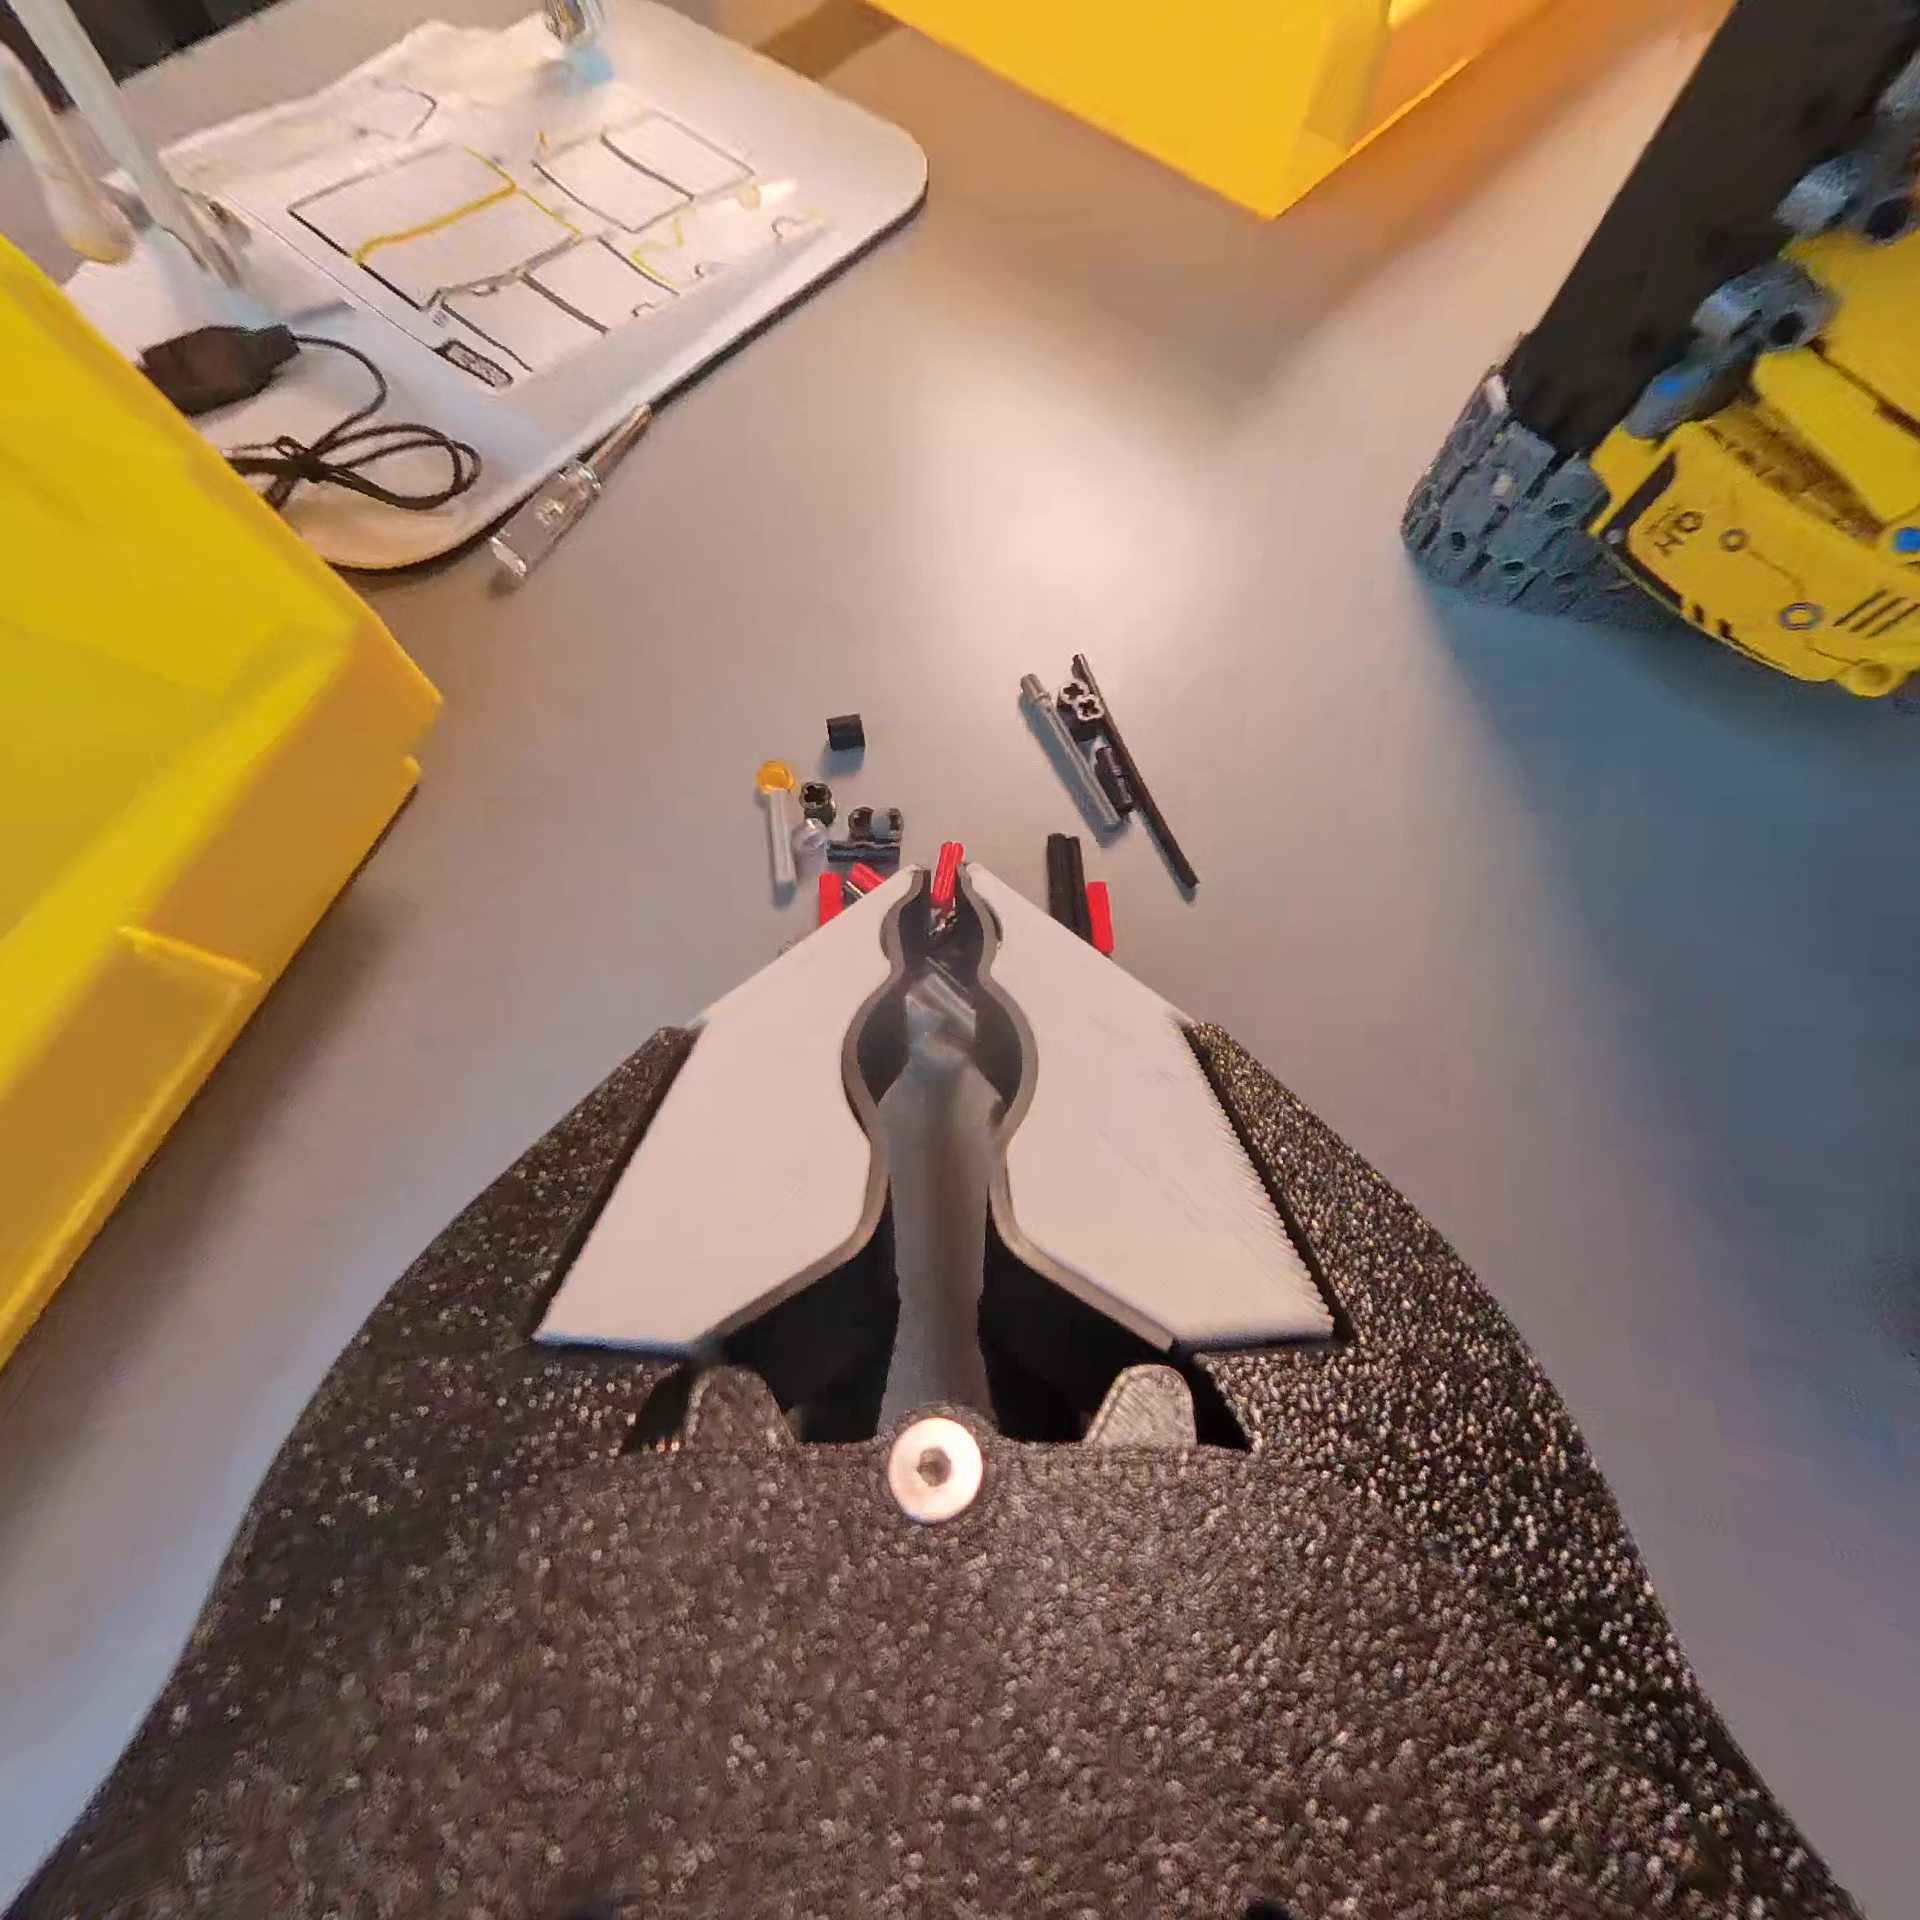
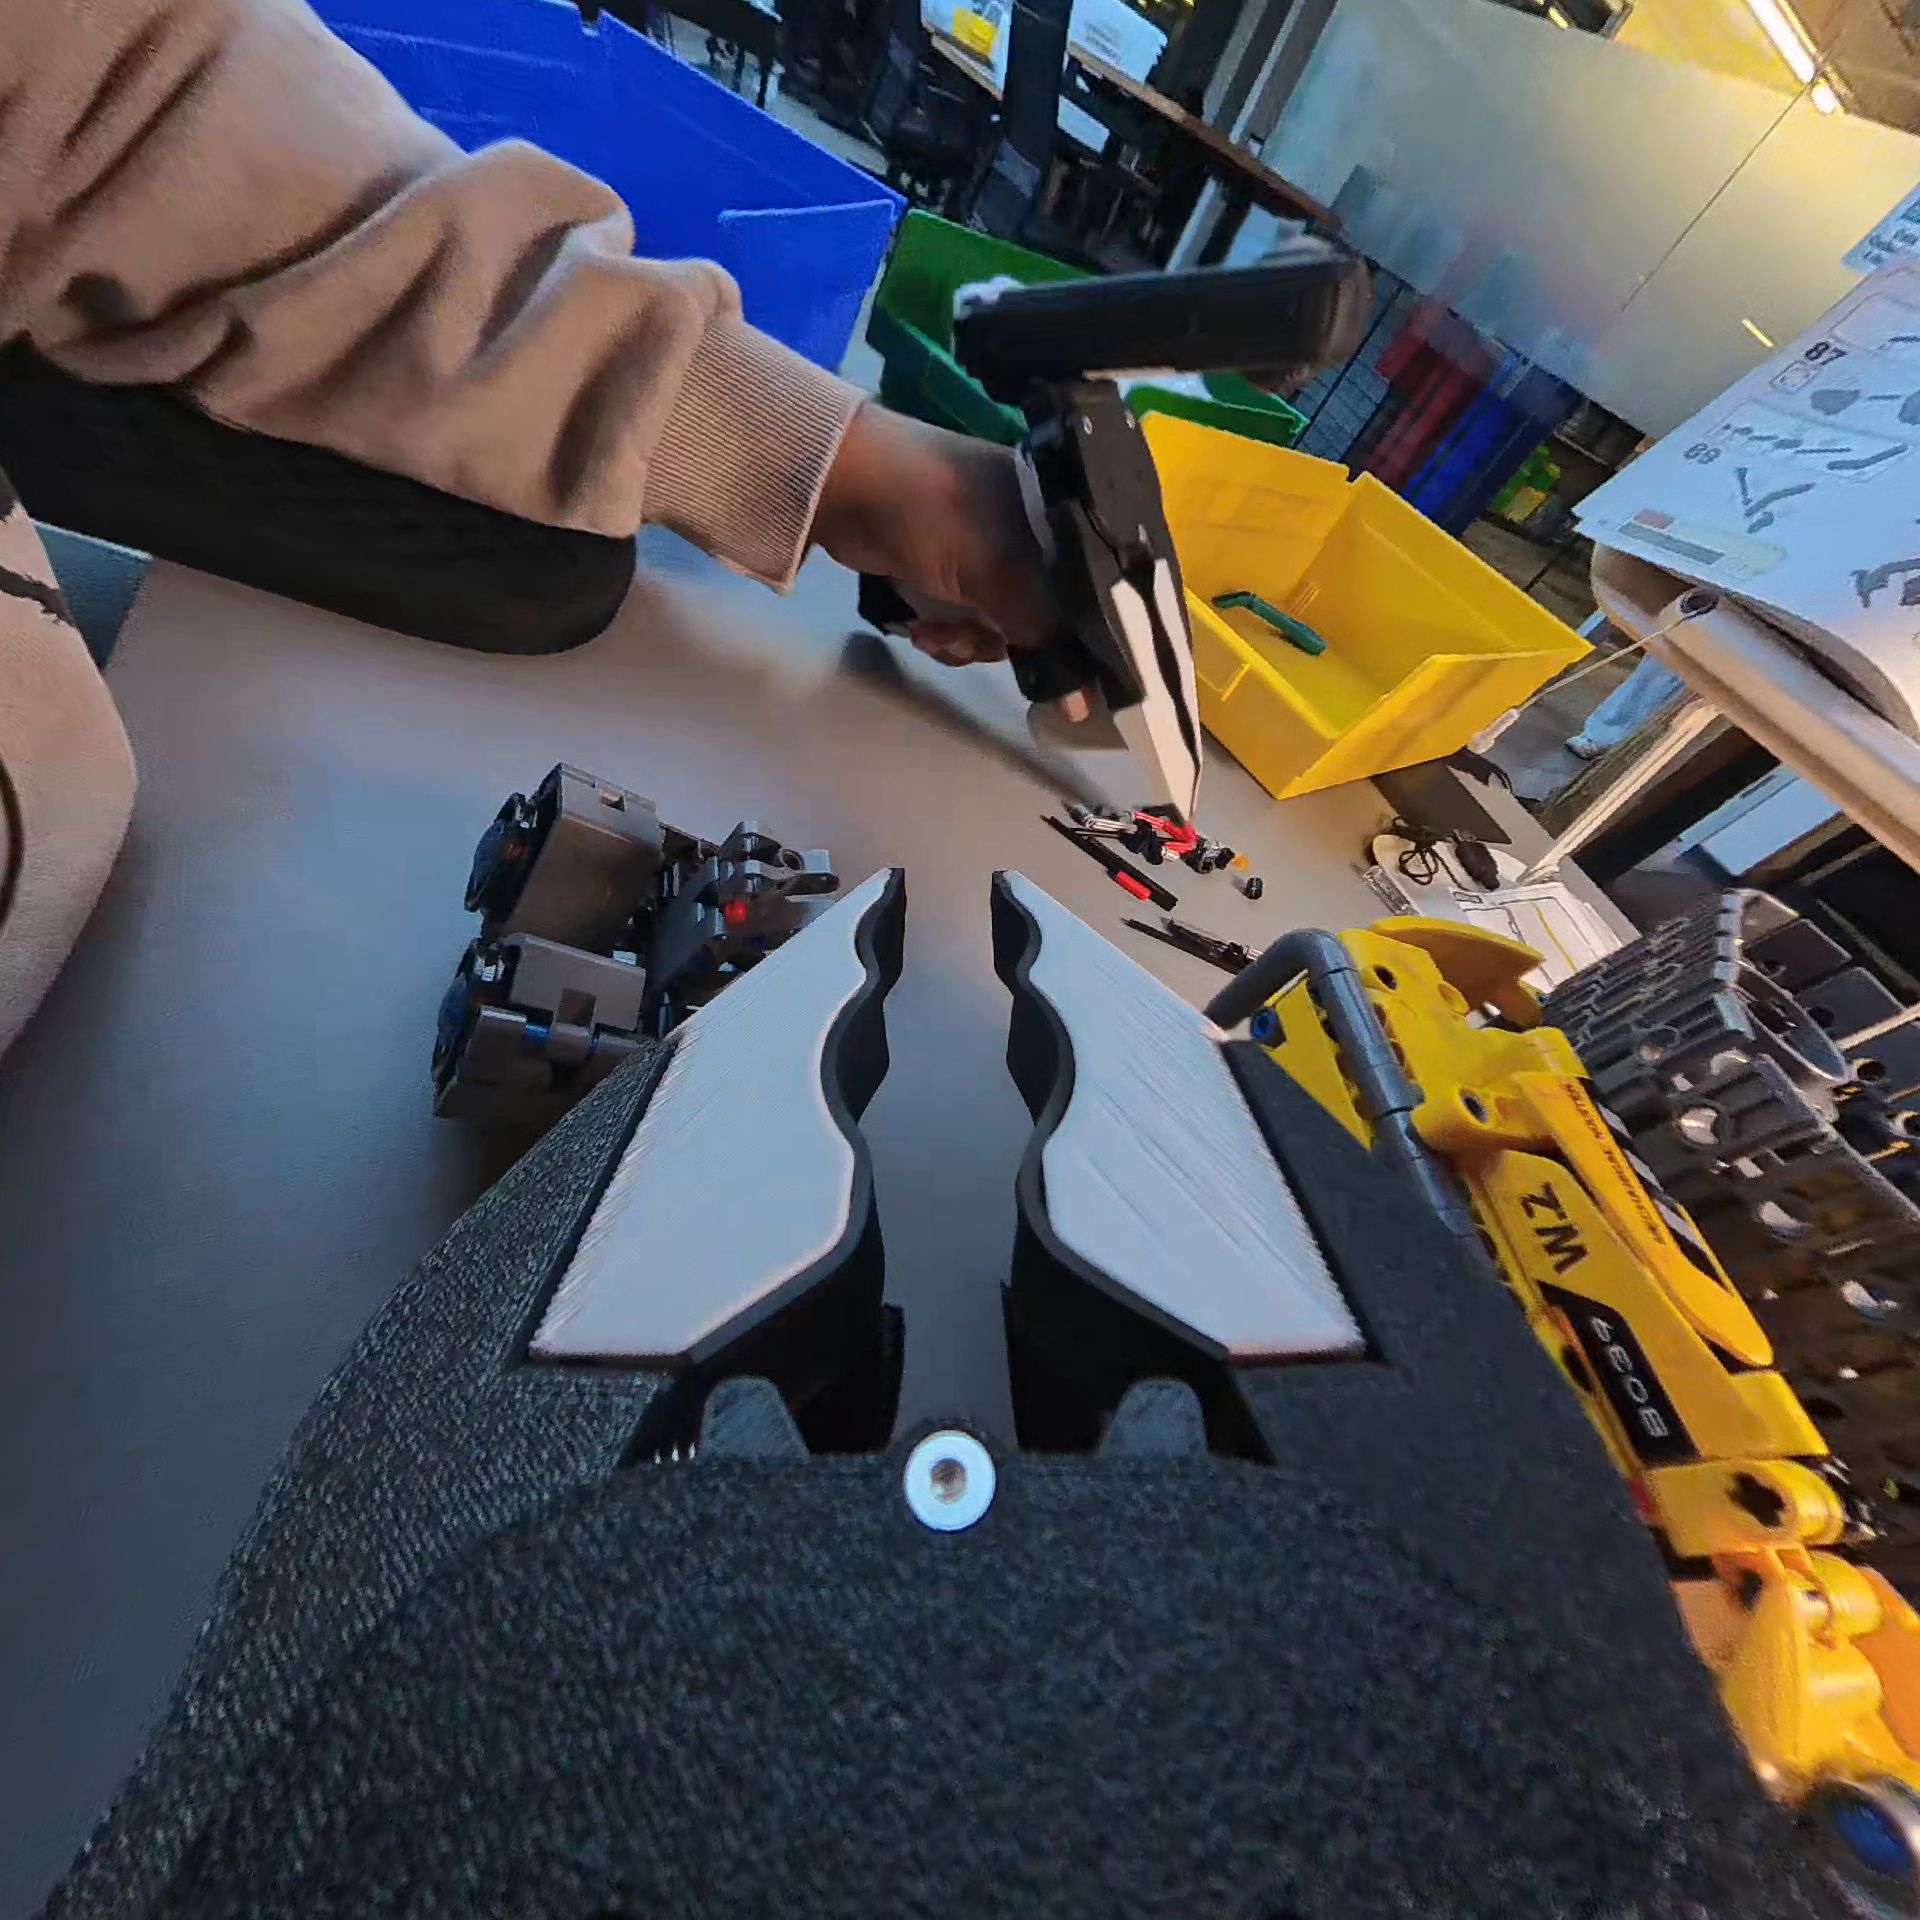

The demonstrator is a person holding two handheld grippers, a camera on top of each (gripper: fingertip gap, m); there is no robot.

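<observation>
My left gripper (image 1: pixel 940 883) is shut on a small red pin (image 1: pixel 947 868), which sticks out past the fingertips. It is low over a scatter of small parts on the grey table (image 1: pixel 1143 468): more red pins (image 1: pixel 1098 914), black axles (image 1: pixel 1138 790), a grey axle (image 1: pixel 1070 753) and an orange stud (image 1: pixel 773 777). The right wrist view shows the left gripper (image 2: pixel 1184 805) tip-down on that pile, held by a hand. My right gripper (image 2: pixel 945 894) is open and empty above the table, between a grey motor assembly (image 2: pixel 582 935) and a yellow tracked model (image 2: pixel 1538 1143).
Yellow bins stand at the left (image 1: pixel 156 779) and at the back (image 1: pixel 1195 83). A white tray with a paper sheet (image 1: pixel 520 229) and a black cable (image 1: pixel 343 447) lie at the back left. An open instruction booklet (image 2: pixel 1787 447), a blue bin (image 2: pixel 665 145) and a green bin (image 2: pixel 935 312) are farther off. The gap from one gripper's tips to the other's is roughly 20 centimetres. My left gripper is the nearer one to the grey axle (image 1: pixel 1070 753): about 5 centimetres, against 20 centimetres. Look for it in the right wrist view (image 2: pixel 1212 941) too. My right tips are about 25 centimetres from the orange stud (image 1: pixel 773 777), my left tips only 6 centimetres. The right camera catches it too, in the right wrist view (image 2: pixel 1240 858).
</observation>
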